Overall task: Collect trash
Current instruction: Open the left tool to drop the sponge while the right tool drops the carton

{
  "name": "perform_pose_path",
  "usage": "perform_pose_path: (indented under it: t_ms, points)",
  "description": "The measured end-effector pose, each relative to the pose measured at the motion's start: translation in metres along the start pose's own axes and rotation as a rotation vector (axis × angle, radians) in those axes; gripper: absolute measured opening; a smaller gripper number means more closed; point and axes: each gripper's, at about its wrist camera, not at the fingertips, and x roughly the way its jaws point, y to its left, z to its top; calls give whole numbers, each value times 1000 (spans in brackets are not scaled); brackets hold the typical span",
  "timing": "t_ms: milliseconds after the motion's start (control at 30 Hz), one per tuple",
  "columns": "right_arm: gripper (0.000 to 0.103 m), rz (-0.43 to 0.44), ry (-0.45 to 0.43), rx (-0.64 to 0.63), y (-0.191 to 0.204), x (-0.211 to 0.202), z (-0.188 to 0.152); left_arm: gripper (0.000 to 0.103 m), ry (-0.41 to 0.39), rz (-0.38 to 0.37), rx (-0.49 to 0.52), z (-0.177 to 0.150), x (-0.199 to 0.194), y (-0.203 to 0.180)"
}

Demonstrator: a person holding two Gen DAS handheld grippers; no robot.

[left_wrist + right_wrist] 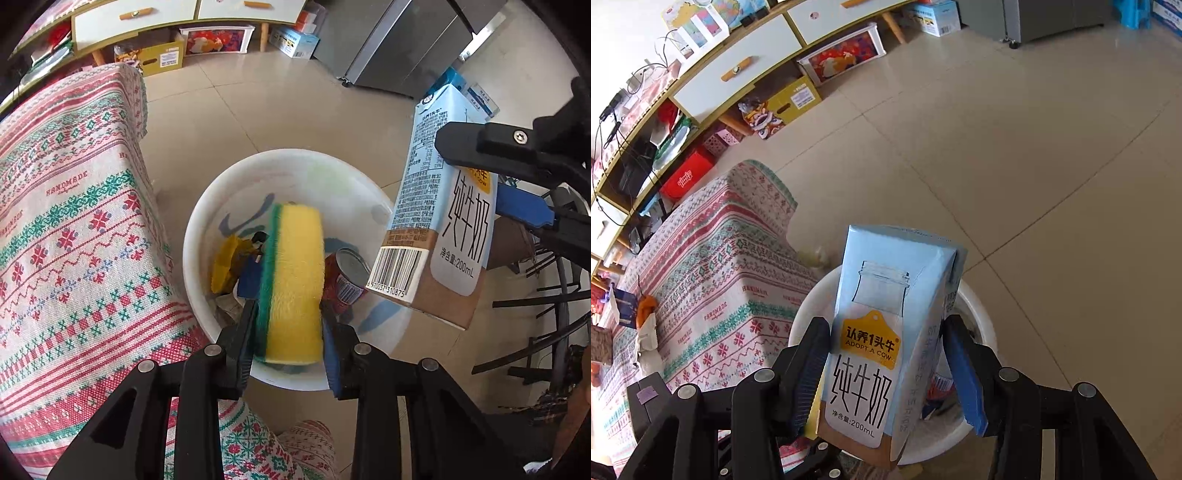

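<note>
My left gripper [290,314] is shut on a yellow and green sponge [293,280] and holds it above a white bin [236,177] on the floor. The bin holds a red can [345,275], a yellow wrapper [229,264] and other scraps. My right gripper [886,354] is shut on a light blue 200 mL milk carton [882,332] and holds it over the bin's rim [979,314]. In the left wrist view the carton [439,206] hangs at the bin's right side, held by the right gripper [487,173].
A table with a red and green patterned cloth [66,221] stands left of the bin, with small items at its far end [646,317]. A cabinet with boxes [798,96] under it lines the far wall. A black chair frame [546,314] is at the right.
</note>
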Motion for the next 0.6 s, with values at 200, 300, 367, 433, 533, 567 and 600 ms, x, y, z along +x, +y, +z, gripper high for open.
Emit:
perform_pose_path:
  t_ms: [200,300,367,433,533,567,600]
  points:
    - [56,0,-4,-2,2,1,1,36,-3,-2,-39,-8,-14,14]
    - [56,-4,-1,-1,4,3,2,36,-20,4,-43,-11,-22,18]
    - [57,2,7,5,5,5,2,36,-30,6,-48,-11,-28,20]
    - [60,6,19,7,5,6,2,36,-42,8,-52,-13,-35,23]
    - [63,21,6,22,3,3,3,36,-57,23,-56,-15,-44,28]
    - [63,25,-2,24,4,1,3,36,-63,27,-58,-16,-47,30]
    - [63,25,-6,26,4,-1,3,36,-66,30,-61,-17,-50,32]
